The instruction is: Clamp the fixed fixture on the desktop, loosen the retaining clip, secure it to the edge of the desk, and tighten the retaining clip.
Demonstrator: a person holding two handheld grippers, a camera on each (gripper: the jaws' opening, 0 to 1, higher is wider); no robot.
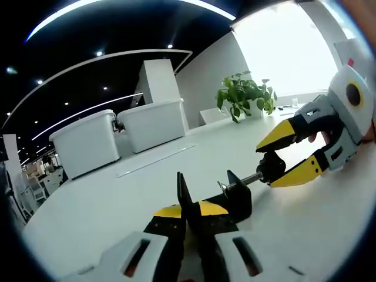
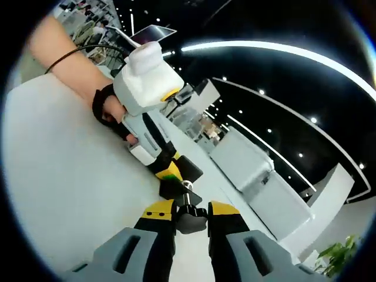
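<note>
Closest to the lens in the left gripper view, the left claw (image 1: 191, 212) is pinched shut on the body of the black clamp fixture (image 1: 234, 197), holding it just above the white bench (image 1: 117, 205). From that grip the fixture's screw rod runs out to the right, ending in a dark knob (image 1: 271, 166); this long axis points straight at the right claw (image 1: 281, 157), whose yellow tips sit on either side of the knob, closed around it or very nearly so. In the right gripper view the same knob (image 2: 189, 218) lies between the right claw's tips (image 2: 189, 212), with the rod leading away to the left claw (image 2: 168, 167). Turning the knob about that axis looks like the loosening step. Bench surface around both claws is bare; two white bins (image 1: 117, 138) and a potted plant (image 1: 245, 94) stand well apart. No bench edge near the fixture is clear to me.
</note>
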